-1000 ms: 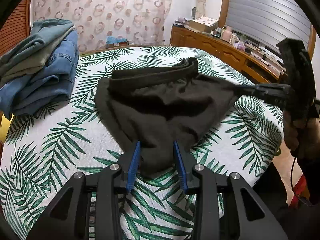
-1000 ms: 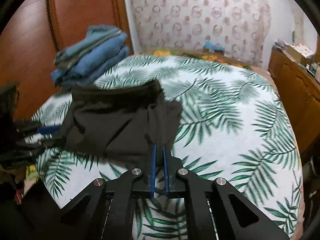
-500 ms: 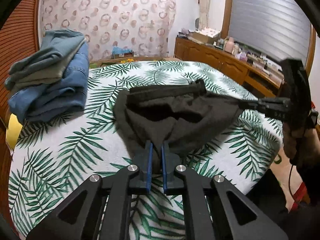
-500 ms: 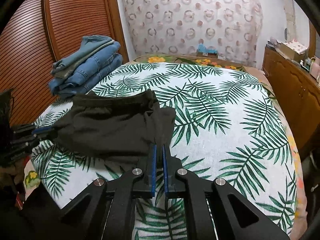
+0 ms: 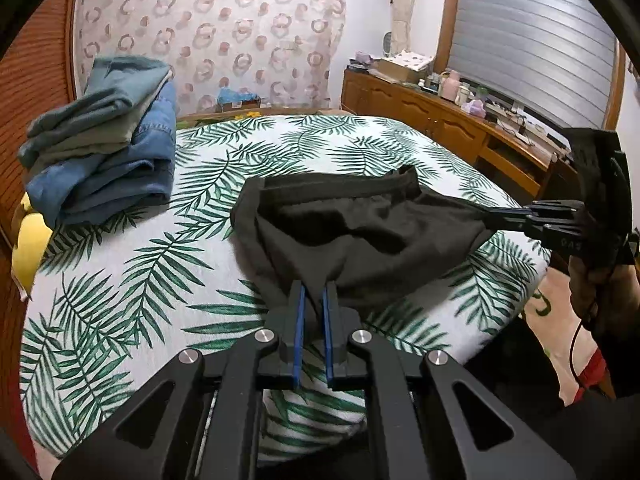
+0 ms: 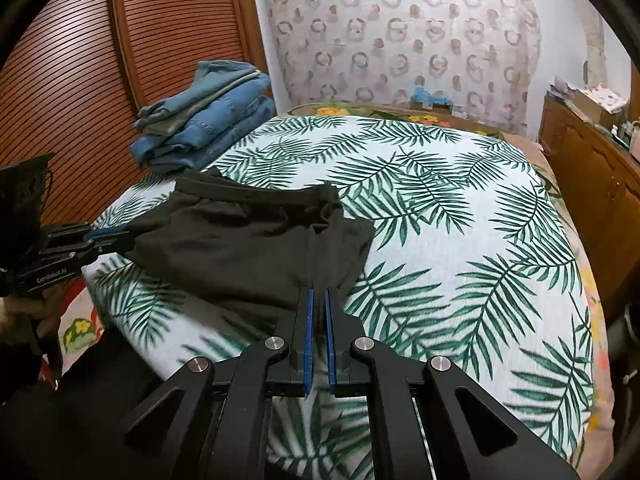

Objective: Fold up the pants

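Dark pants point(image 5: 360, 232) lie crumpled near the front of the leaf-print bed point(image 5: 140, 272). My left gripper point(image 5: 313, 292) is shut on one near corner of the fabric, lifted a little off the bed. My right gripper point(image 6: 318, 296) is shut on the opposite corner of the pants point(image 6: 248, 248). The cloth hangs stretched between the two. The right gripper point(image 5: 490, 216) also shows at the right of the left wrist view, the left gripper point(image 6: 126, 236) at the left of the right wrist view. The waistband rests on the bed farther back.
A stack of folded jeans point(image 5: 104, 144) sits at the back left of the bed, also seen as folded jeans point(image 6: 204, 116). A wooden sideboard point(image 5: 448, 136) with small items lines the right wall. A slatted wooden wardrobe point(image 6: 100, 60) stands on the left.
My left gripper closed on the pants corner and then lifted it slightly. Both grippers pulled back toward the bed's front edge, drawing the cloth taut between them.
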The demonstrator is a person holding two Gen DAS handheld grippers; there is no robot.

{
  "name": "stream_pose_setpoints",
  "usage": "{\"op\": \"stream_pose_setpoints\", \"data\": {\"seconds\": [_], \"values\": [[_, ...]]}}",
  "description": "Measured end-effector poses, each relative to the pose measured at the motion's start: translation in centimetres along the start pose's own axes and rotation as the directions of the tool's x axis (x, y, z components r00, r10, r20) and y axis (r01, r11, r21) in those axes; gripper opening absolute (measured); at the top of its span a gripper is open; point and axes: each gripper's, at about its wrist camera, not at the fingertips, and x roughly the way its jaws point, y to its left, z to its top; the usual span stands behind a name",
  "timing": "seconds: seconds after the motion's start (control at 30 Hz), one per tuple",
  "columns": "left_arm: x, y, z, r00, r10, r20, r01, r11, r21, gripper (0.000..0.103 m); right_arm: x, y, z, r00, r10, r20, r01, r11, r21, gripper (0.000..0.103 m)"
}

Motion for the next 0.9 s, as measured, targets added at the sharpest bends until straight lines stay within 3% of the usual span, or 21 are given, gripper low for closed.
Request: {"op": "stream_pose_setpoints", "data": {"seconds": [0.53,0.63,0.77,0.9], "values": [[-0.5,-0.8,-0.2,1.0,0.031,-0.006,-0.031,0.999,0.034,0.01,-1.0,0.9,-1.5,1.0,0.002,-0.025,-0.002,1.0,-0.006,0.005],[-0.6,-0.8,0.0,0.999,0.047,0.002,-0.047,0.998,0.033,0.02,-1.2,1.1,-1.4,1.0,-0.001,-0.02,0.001,1.0,-0.007,0.005],[-0.6,-0.3,0.1,0.998,0.065,0.014,-0.066,0.997,0.031,0.048,-1.6,1.2,-1.3,1.0,-0.009,-0.017,0.009,1.0,-0.015,0.005],[-0.1,0.0,0.1,0.998,0.068,0.002,-0.068,0.997,0.022,0.055,-2.1,1.5,-1.1,1.0,-0.022,-0.001,0.021,0.999,-0.032,0.008]]}}
